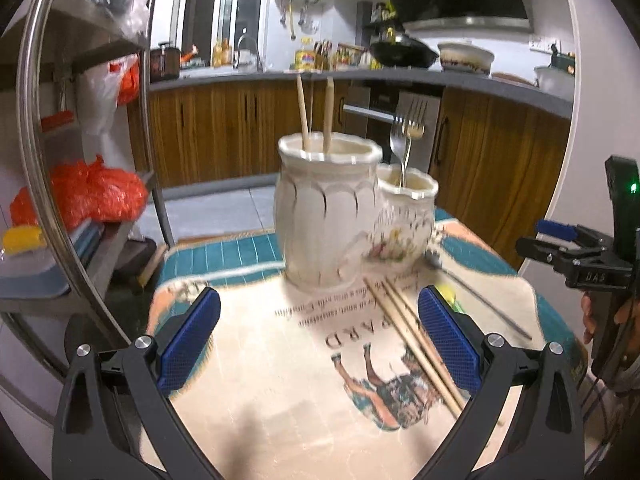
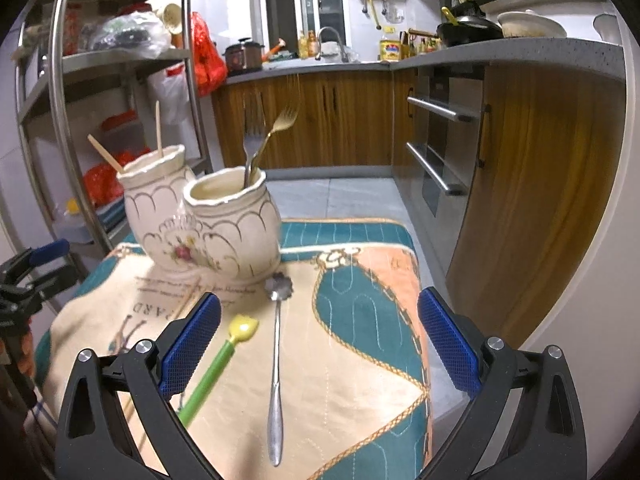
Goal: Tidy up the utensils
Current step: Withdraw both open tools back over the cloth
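Two joined cream ceramic jars stand on a printed cloth. The taller jar [image 1: 326, 216] [image 2: 154, 196] holds two wooden chopsticks [image 1: 303, 112]. The shorter jar [image 1: 406, 216] [image 2: 236, 220] holds two forks [image 1: 408, 132] [image 2: 266, 140]. A pair of chopsticks [image 1: 412, 344] lies on the cloth beside my left gripper's right finger. A silver spoon [image 2: 276, 360] and a green-handled yellow spoon [image 2: 218, 364] lie in front of my right gripper. My left gripper [image 1: 318, 344] is open and empty. My right gripper [image 2: 318, 344] is open and empty, and it also shows in the left wrist view [image 1: 560, 248].
The cloth-covered table [image 2: 360, 320] ends at the right and far sides, with tiled floor beyond. A metal shelf rack [image 1: 80, 160] with orange bags stands to the left. Wooden kitchen cabinets and an oven [image 2: 440, 148] line the back and right.
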